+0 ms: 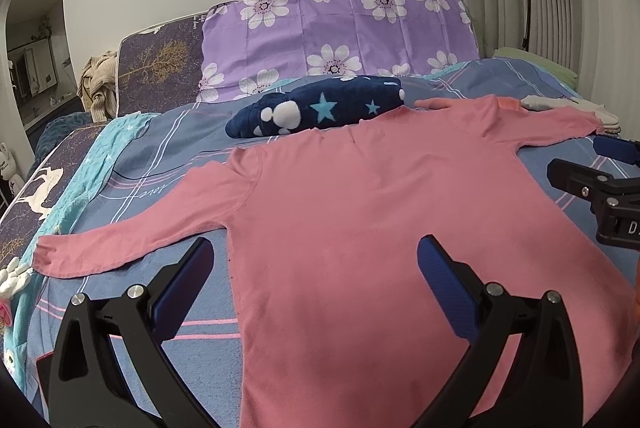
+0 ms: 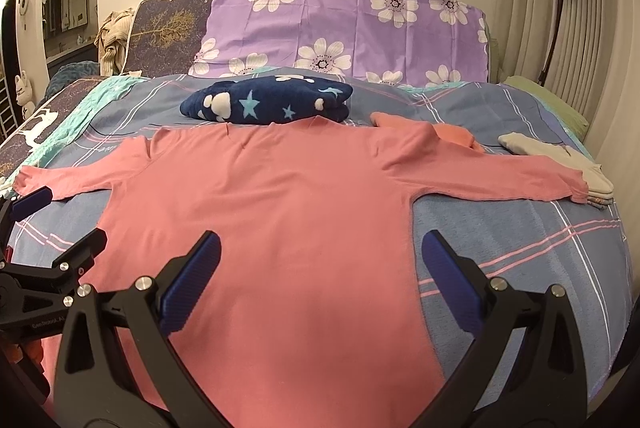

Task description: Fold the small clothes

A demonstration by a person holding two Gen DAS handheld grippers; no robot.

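Note:
A pink long-sleeved shirt (image 1: 360, 220) lies spread flat on the bed, both sleeves stretched out sideways; it also shows in the right wrist view (image 2: 280, 228). My left gripper (image 1: 316, 268) is open and empty, hovering over the shirt's lower left side near the left sleeve. My right gripper (image 2: 320, 264) is open and empty over the shirt's lower right side. In the left wrist view the right gripper (image 1: 592, 168) shows at the right edge; in the right wrist view the left gripper (image 2: 56, 220) shows at the left edge.
A folded navy star-print garment (image 2: 268, 102) lies beyond the collar. A small orange piece (image 2: 452, 134) and a stack of folded pale clothes (image 2: 576, 168) lie at the right sleeve. A purple flowered pillow (image 2: 348, 28) stands at the headboard. The blue plaid sheet (image 2: 520, 240) covers the bed.

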